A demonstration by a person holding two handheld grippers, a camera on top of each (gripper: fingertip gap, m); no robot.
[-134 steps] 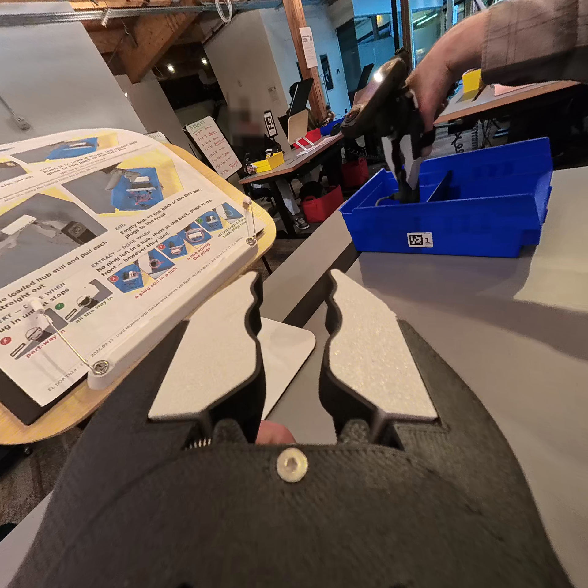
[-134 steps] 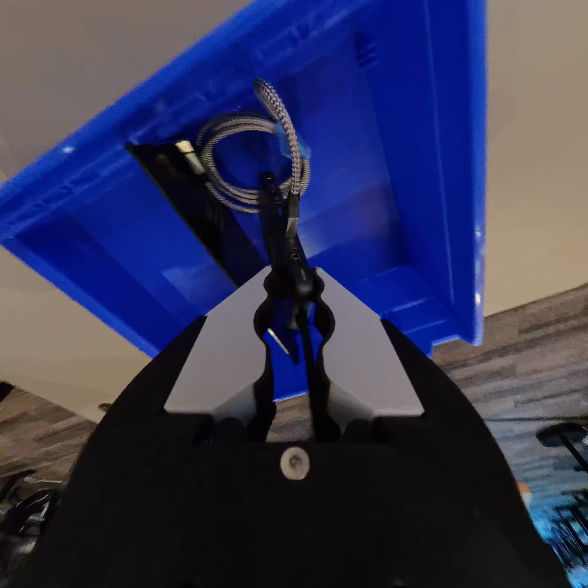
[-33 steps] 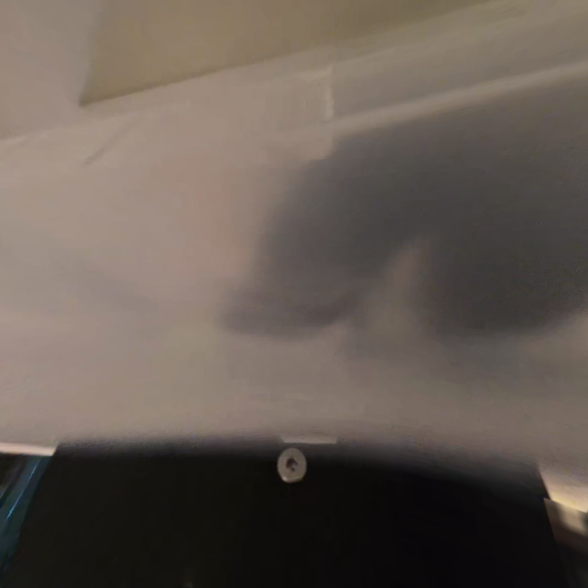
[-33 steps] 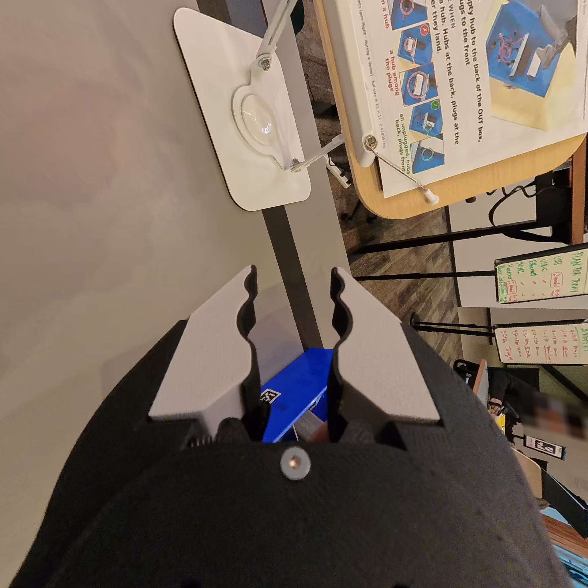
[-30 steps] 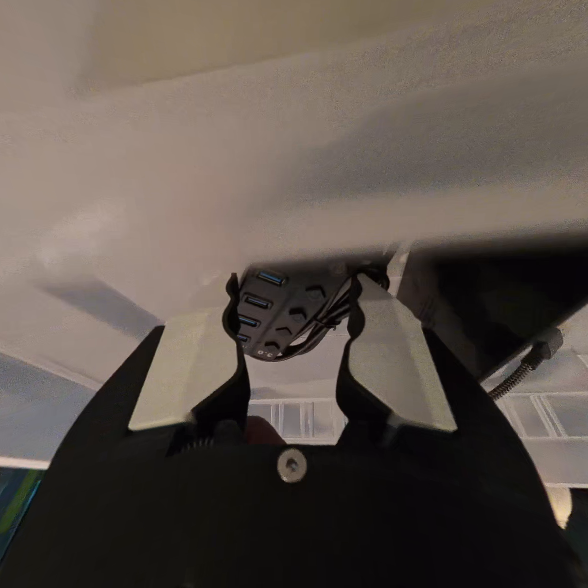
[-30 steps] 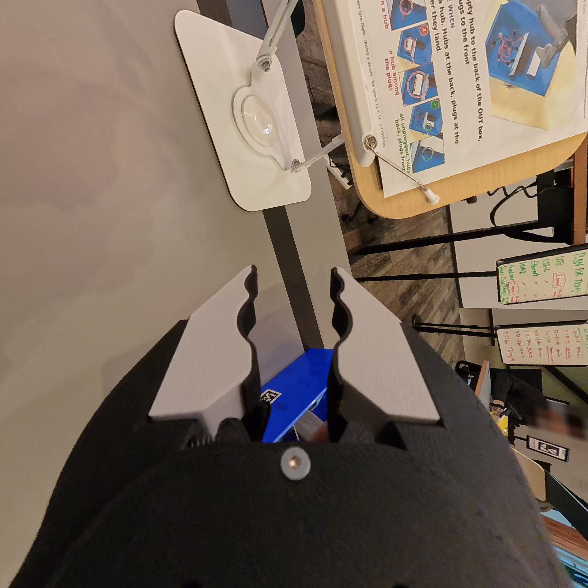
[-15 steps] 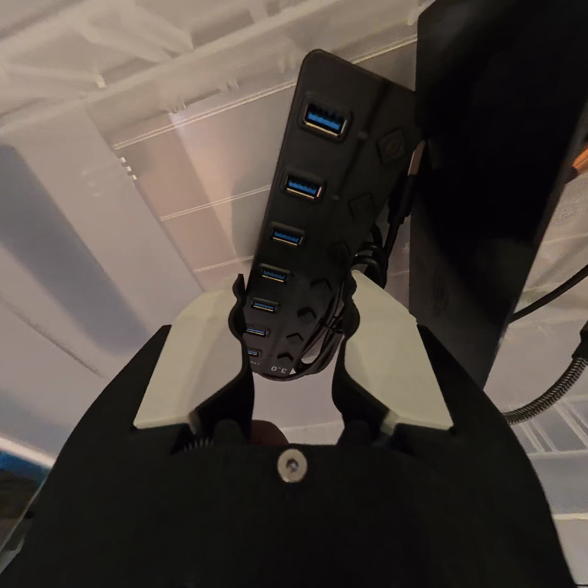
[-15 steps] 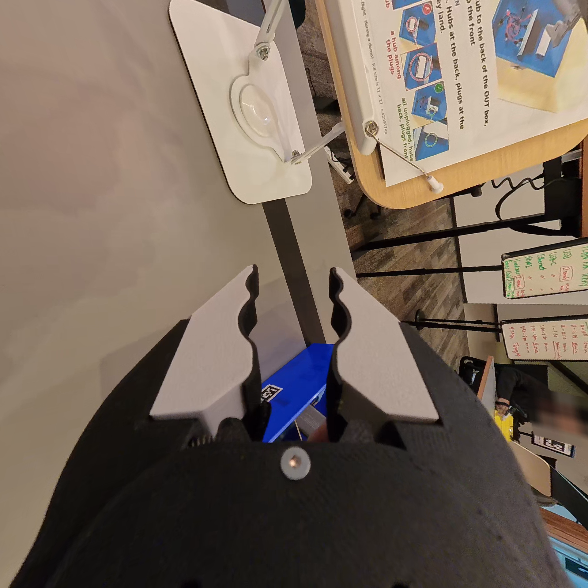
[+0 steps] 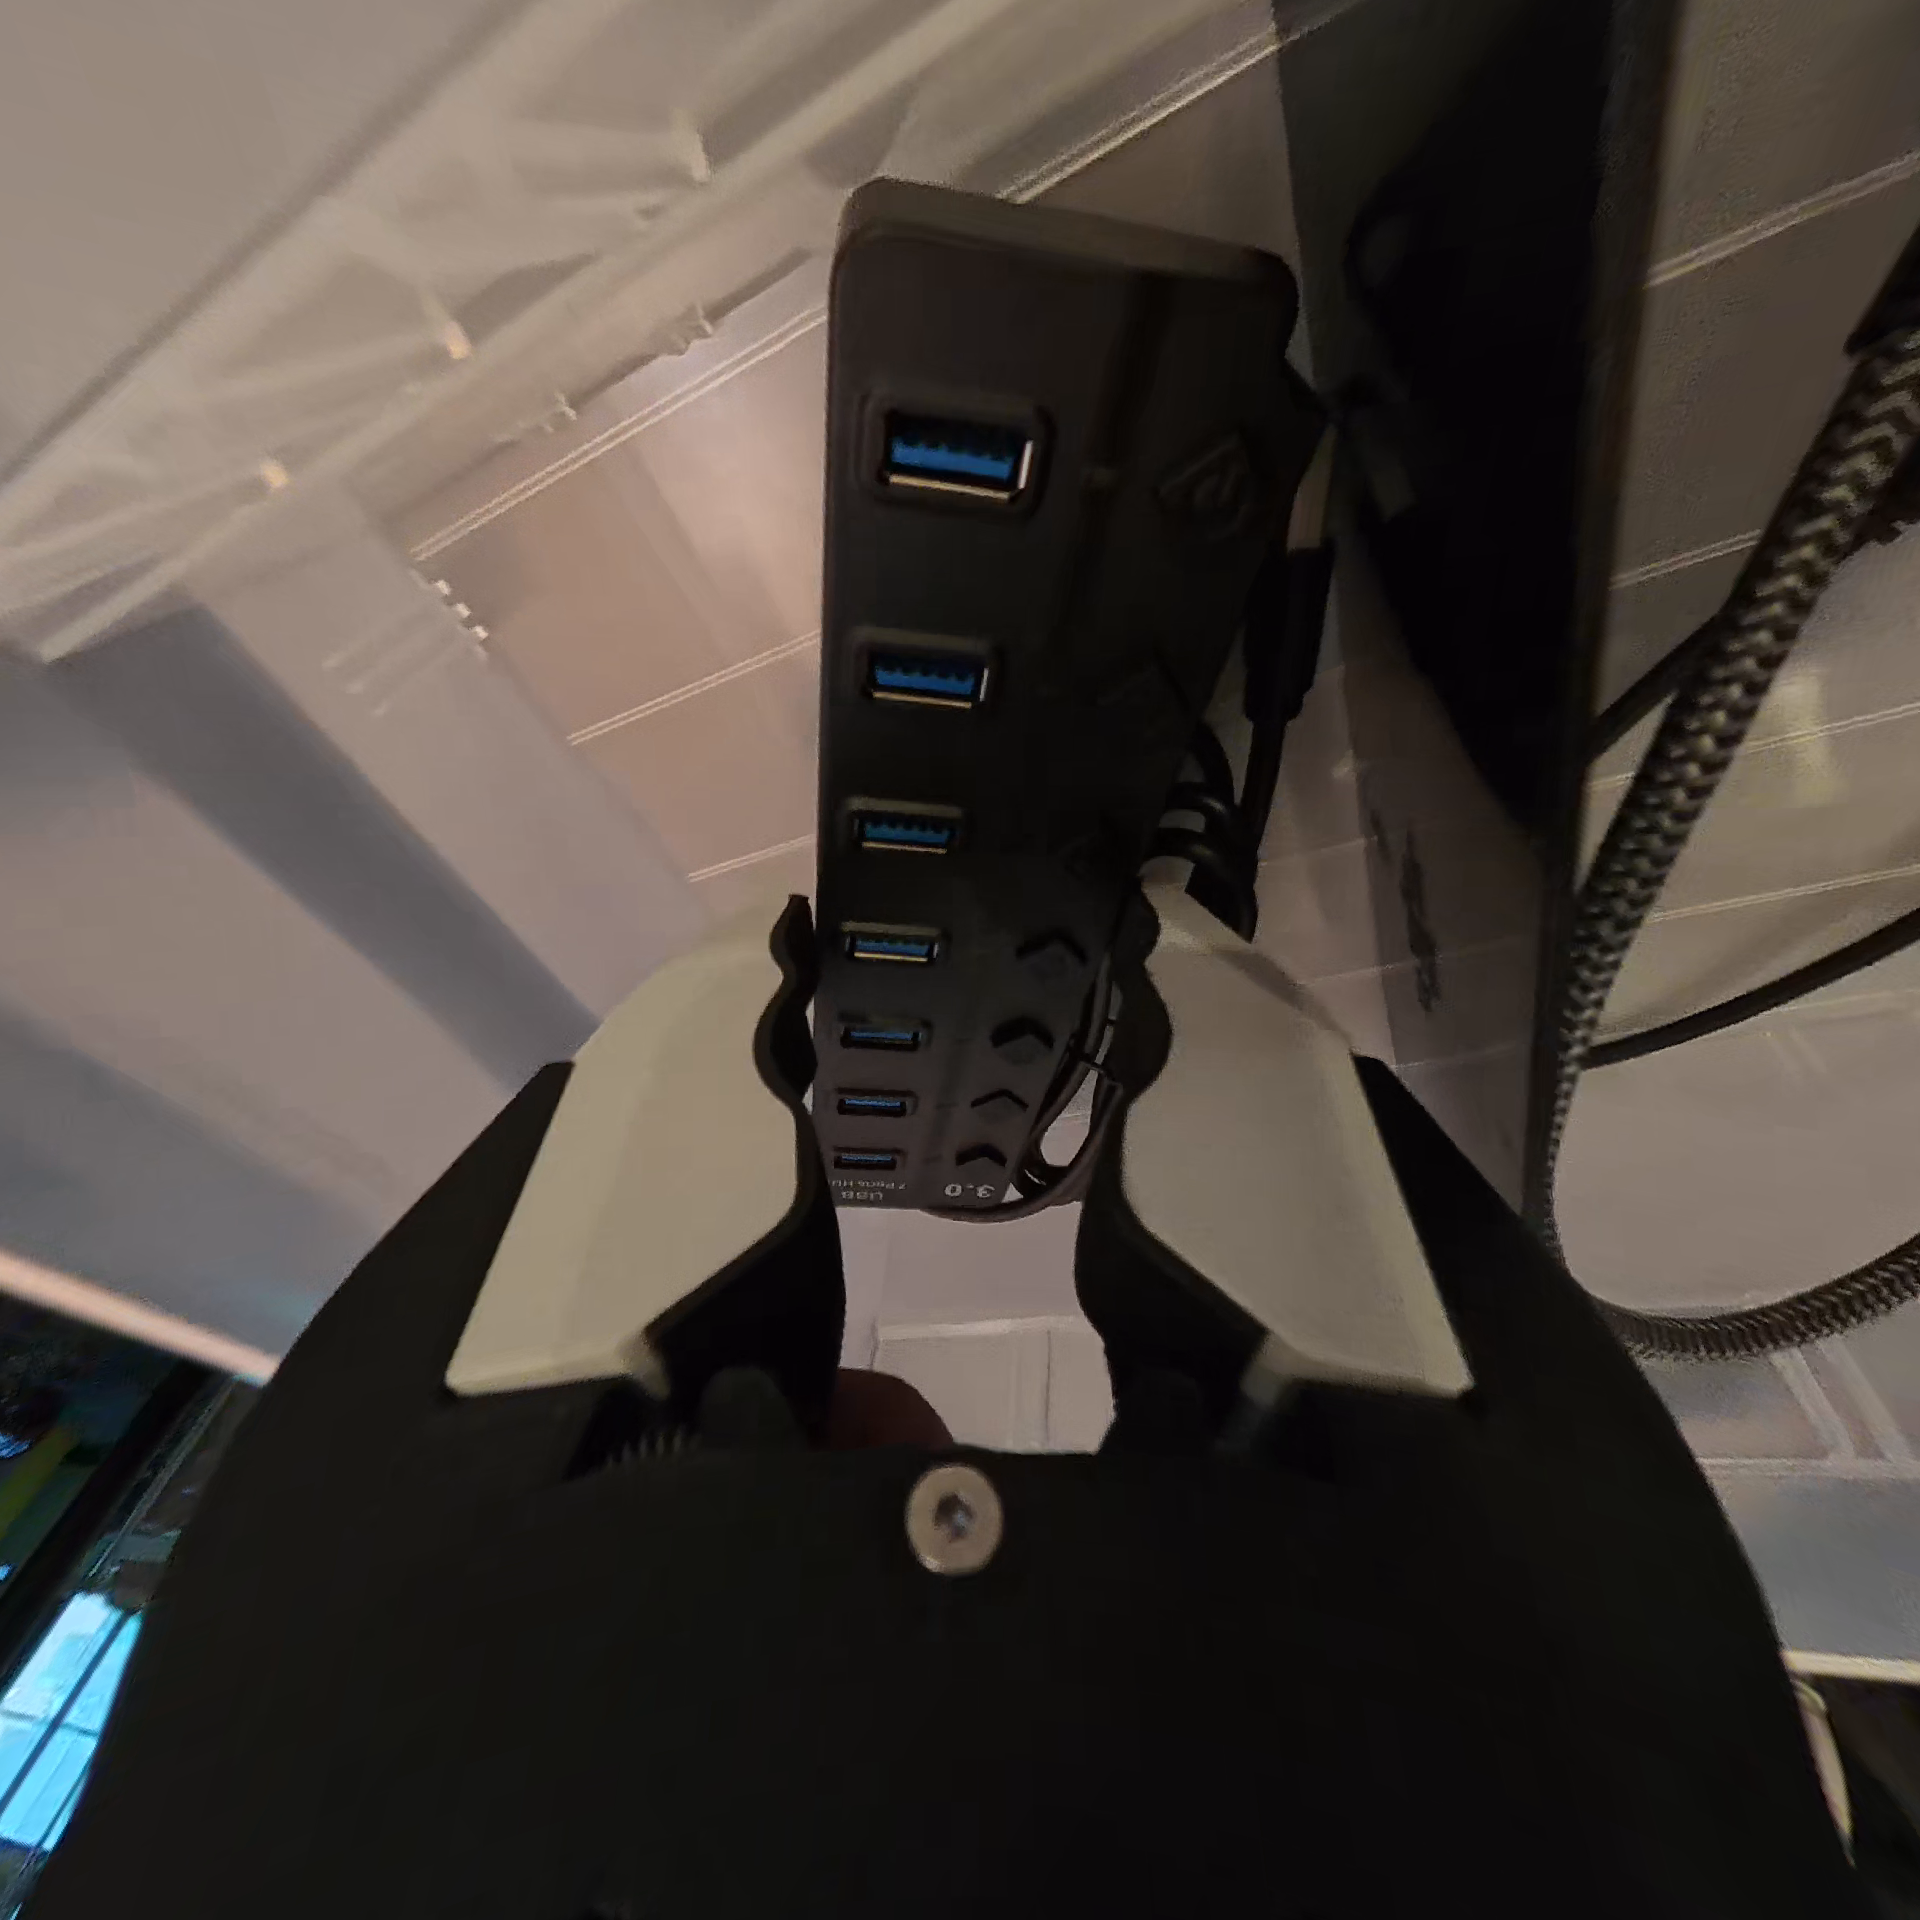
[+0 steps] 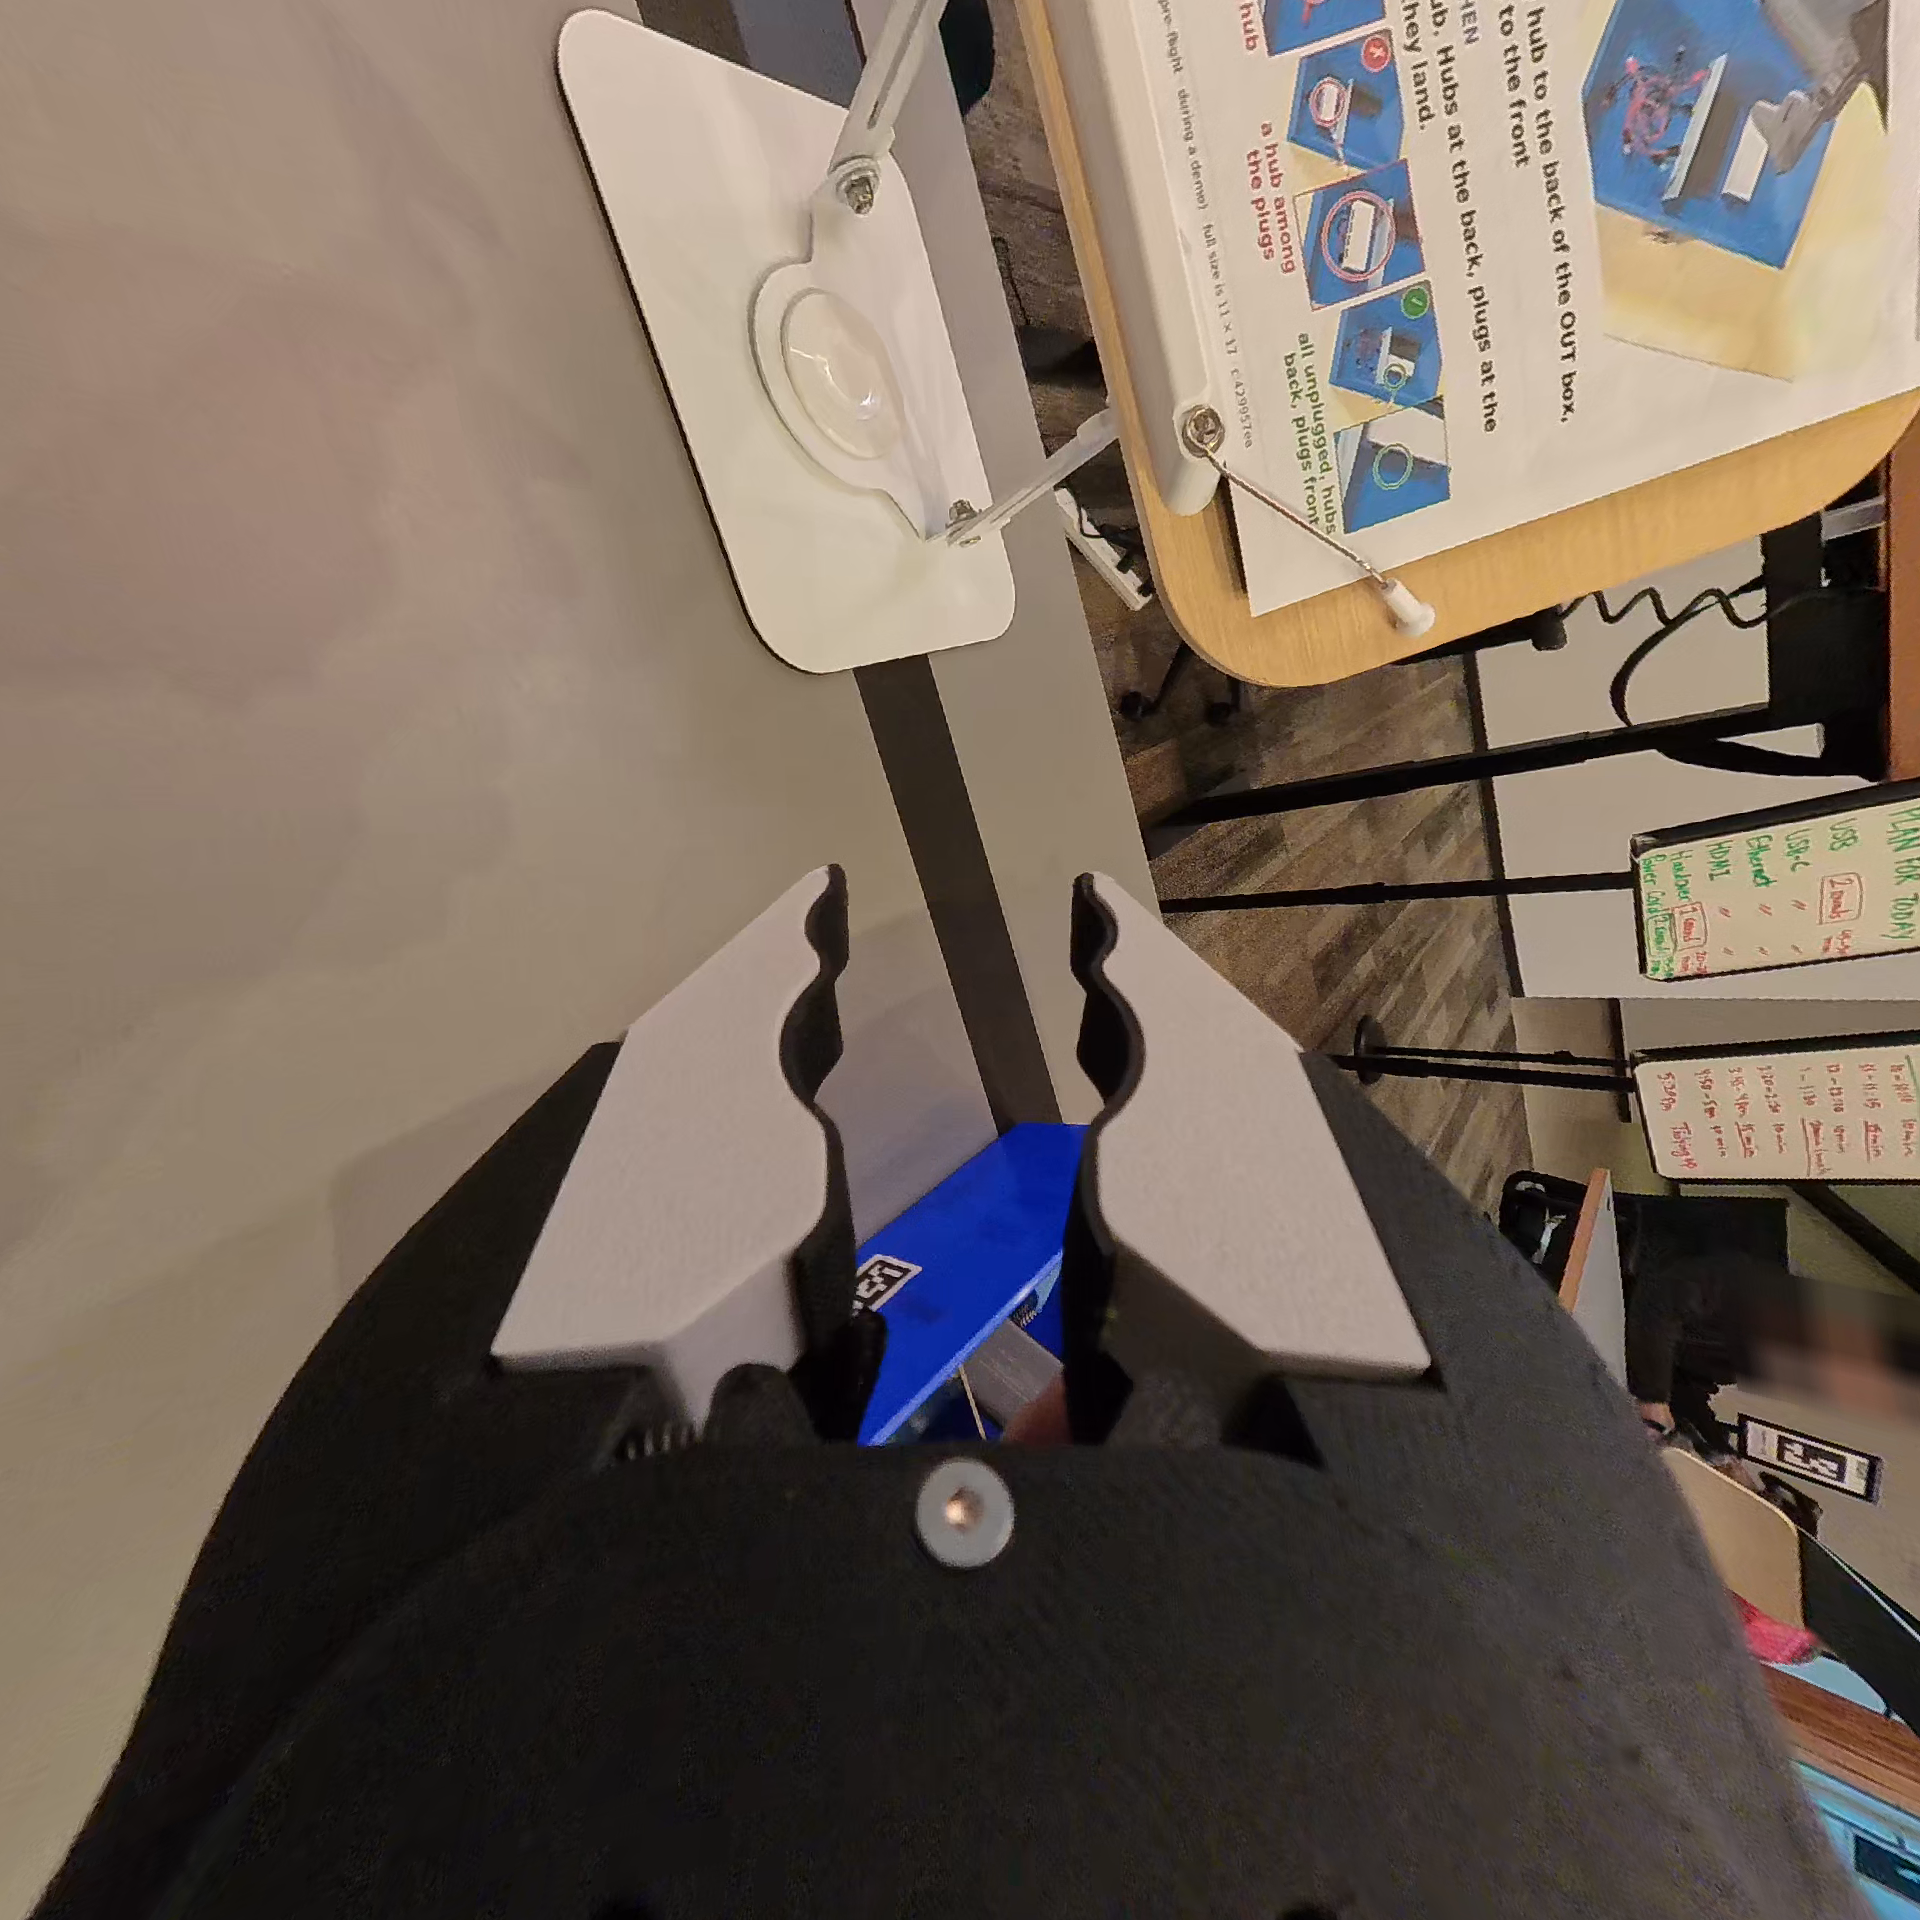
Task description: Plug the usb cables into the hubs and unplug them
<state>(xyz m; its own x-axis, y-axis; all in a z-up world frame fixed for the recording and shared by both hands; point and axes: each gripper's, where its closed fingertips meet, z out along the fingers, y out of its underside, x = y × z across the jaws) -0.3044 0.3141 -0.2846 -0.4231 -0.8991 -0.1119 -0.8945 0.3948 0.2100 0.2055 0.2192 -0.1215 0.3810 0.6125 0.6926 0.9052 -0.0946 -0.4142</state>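
Left wrist view, lower centre: your left gripper (image 9: 966, 1023) is clamped across the near end of the long black seven-port USB hub (image 9: 1029, 665). The pale fingers (image 9: 665, 1174) pinch its narrow sides, and the hub's own thin black cable loops (image 9: 1081, 1112) look trapped against the right pad. Gripping the end leaves the upper blue ports (image 9: 954, 462) bare and facing the camera — likely so a plug can reach them. All seven ports look empty; no cable seated yet.

Right of the hub, a braided grey-black cable (image 9: 1621, 914) curves down past a dark flat slab (image 9: 1496, 436) at upper right; whether hub and slab touch is unclear. Behind everything, ribbed translucent plastic, probably a bin wall (image 9: 436, 343).

Right wrist view, centre: your right gripper (image 10: 961, 914) stands apart and empty, idling over the plain grey tabletop (image 10: 312, 623) — probably free to fetch a plug. A bright blue box (image 10: 966, 1236) peeps between the finger bases. Farther, upper centre, a white rounded plate with a clear dome (image 10: 790, 364); beyond, upper right, a printed instruction sheet on a wooden board (image 10: 1538, 582).
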